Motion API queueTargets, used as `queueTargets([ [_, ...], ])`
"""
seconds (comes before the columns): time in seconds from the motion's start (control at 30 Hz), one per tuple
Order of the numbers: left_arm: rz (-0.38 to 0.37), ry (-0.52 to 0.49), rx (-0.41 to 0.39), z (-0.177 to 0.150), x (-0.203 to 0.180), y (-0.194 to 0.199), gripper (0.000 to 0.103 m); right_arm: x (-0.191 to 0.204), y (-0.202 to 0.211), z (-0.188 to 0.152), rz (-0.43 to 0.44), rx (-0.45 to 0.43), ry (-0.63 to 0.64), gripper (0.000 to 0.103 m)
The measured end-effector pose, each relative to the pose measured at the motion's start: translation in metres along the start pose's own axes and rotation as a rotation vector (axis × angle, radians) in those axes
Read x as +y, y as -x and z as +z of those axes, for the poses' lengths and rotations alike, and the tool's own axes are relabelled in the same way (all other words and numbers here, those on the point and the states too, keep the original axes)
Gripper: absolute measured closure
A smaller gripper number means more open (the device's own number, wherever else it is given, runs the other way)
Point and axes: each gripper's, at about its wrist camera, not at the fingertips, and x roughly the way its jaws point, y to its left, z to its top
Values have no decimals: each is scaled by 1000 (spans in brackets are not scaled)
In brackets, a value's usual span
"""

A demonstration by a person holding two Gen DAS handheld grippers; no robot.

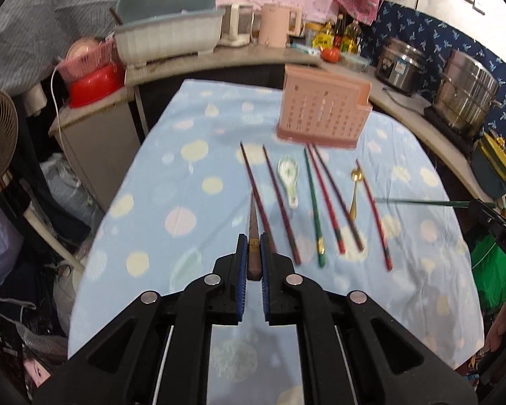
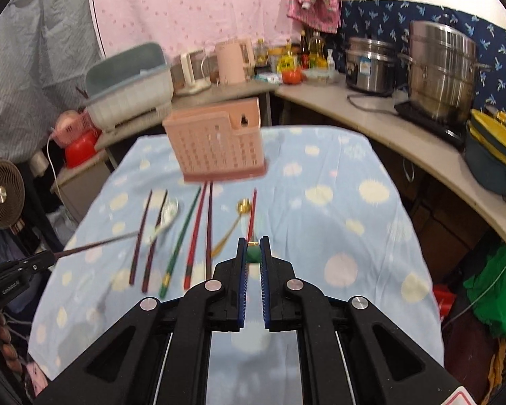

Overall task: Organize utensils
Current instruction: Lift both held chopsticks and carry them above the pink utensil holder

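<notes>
Chopsticks: one brown chopstick (image 1: 254, 226) clamped in left gripper (image 1: 253, 253), bottom center; green chopstick (image 2: 253, 253) pinched in right gripper (image 2: 253, 253). Rest of row (image 1: 315, 202) lies mid-frame on dotted cloth (image 1: 172, 182), w/ ceramic spoon (image 1: 289, 177) & gold spoon (image 1: 356, 185) between. Pink holder (image 1: 324, 111) stands just beyond, upper center. Risk: long sticks held at one end could pivot or slip, or miss holder's top. Both sticks converging may clash.

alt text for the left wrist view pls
The left gripper is shut on a brown chopstick above a blue dotted tablecloth. Ahead lie more chopsticks, a white ceramic spoon and a gold spoon, before an upright pink utensil holder.
</notes>
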Motion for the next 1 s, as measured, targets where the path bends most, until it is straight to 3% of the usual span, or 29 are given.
queueTargets([
  [0.4, -32, -27, -159, 123, -18, -2, 96, -7, -8, 103, 32, -128, 8, 96],
  [0.8, -58, -59, -358, 268, -51, -6, 96, 4, -54, 224, 66, -248, 10, 96],
  [1.0, -76, -56, -405, 312, -65, -18, 96, 16, -80, 257, 78, -268, 17, 96],
])
